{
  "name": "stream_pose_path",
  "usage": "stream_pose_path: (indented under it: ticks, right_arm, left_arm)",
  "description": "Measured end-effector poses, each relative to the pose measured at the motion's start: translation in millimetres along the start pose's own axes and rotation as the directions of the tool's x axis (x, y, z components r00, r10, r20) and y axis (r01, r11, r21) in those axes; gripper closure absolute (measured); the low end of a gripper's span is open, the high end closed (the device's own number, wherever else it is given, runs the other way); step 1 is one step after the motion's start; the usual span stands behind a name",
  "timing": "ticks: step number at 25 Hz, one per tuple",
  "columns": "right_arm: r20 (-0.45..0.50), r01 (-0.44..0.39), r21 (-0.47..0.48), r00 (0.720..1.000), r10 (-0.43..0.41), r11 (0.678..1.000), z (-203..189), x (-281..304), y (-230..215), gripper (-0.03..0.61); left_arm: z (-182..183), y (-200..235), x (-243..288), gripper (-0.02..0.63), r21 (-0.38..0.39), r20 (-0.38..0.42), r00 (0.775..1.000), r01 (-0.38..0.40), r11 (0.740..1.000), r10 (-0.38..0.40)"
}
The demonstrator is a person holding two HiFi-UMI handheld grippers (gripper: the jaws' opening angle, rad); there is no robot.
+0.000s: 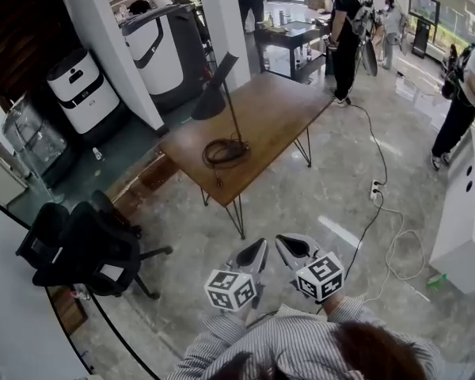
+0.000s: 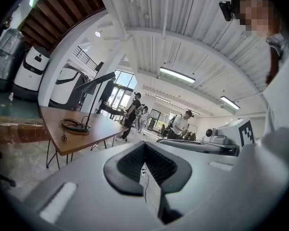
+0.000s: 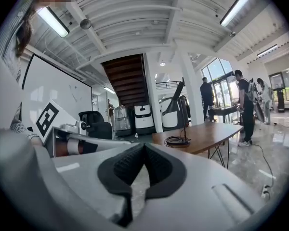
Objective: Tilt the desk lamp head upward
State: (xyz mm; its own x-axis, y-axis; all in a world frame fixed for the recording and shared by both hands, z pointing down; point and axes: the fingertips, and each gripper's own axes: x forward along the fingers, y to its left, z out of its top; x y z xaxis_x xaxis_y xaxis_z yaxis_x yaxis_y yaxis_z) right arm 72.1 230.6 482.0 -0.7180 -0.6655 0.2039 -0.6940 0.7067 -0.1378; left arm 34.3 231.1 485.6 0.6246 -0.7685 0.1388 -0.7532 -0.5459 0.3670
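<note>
A black desk lamp (image 1: 219,93) stands on a wooden table (image 1: 269,117). Its shade hangs downward and its cable lies coiled round the base (image 1: 226,152). Both grippers are held close to the person's body, well short of the table and touching nothing. The left gripper (image 1: 258,249) and the right gripper (image 1: 288,245) are shut and empty, side by side. In the left gripper view the shut left gripper (image 2: 144,144) faces past the lamp (image 2: 97,82), which sits far off to the left. In the right gripper view the shut right gripper (image 3: 143,146) has the lamp (image 3: 181,110) ahead, slightly right.
A black office chair (image 1: 87,248) stands to the left of the floor between me and the table. White machines (image 1: 83,89) and a pillar (image 1: 103,38) are behind the table. A power cable and strip (image 1: 374,190) lie on the floor at right, beside a white cabinet (image 1: 467,212). People stand far back right.
</note>
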Motion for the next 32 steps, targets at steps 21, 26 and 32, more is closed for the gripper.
stream_pose_path:
  ticks: [21, 26, 32]
  right_arm:
    - [0.025, 0.026, -0.022, 0.999, -0.025, 0.999, -3, 59, -90, 0.561]
    - [0.032, 0.039, -0.043, 0.999, -0.038, 0.998, 19, 127, -122, 0.561]
    - [0.057, 0.064, -0.064, 0.997, -0.061, 0.996, 66, 216, -167, 0.558]
  left_arm:
    - [28, 82, 70, 0.54, -0.14, 0.136, 0.99, -0.011, 0.99, 0.031]
    - [64, 142, 114, 0.54, -0.156, 0.151, 0.988, 0.015, 0.988, 0.009]
    - [111, 215, 167, 0.539, -0.134, 0.122, 0.992, 0.041, 0.99, -0.025]
